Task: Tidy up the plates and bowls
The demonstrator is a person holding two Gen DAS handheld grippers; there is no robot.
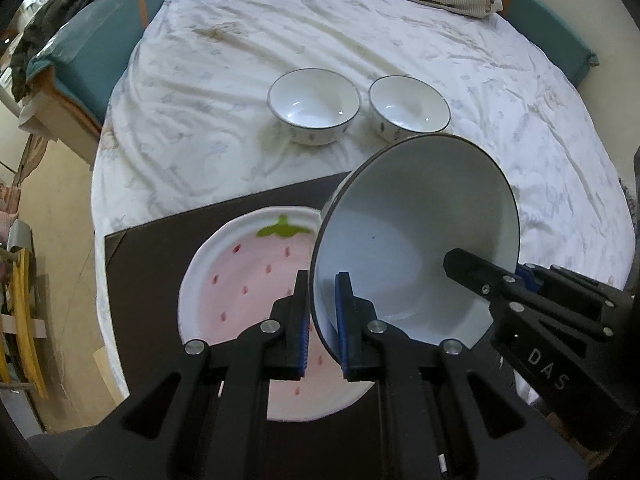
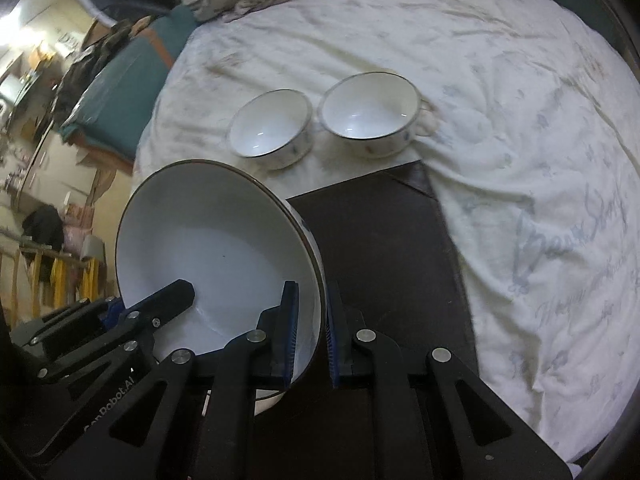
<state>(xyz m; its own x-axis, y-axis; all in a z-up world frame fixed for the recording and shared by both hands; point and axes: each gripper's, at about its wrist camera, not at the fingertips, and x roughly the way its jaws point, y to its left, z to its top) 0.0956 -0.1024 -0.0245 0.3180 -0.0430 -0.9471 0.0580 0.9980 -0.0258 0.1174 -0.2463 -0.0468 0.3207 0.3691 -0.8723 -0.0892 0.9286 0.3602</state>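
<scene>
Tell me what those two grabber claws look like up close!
Both are black plastic. The left gripper and the right gripper each have two flat fingers lined with ribbed blue pads, joined by angular black arms with triangular cut-outs and round silver bolts. White letters are printed on their sides: "DAS" on one, and lettering ending in "Robot.AI" on the other. No cables or sleeves show.

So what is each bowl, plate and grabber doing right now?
Big bowl: tilted, lifted, held at its rim by both grippers.
Left gripper: shut on the big bowl's rim.
Right gripper: shut on the opposite rim.
Strawberry plate: flat on the dark mat, empty.
Two small bowls: upright, empty, side by side on the bedsheet.
</scene>
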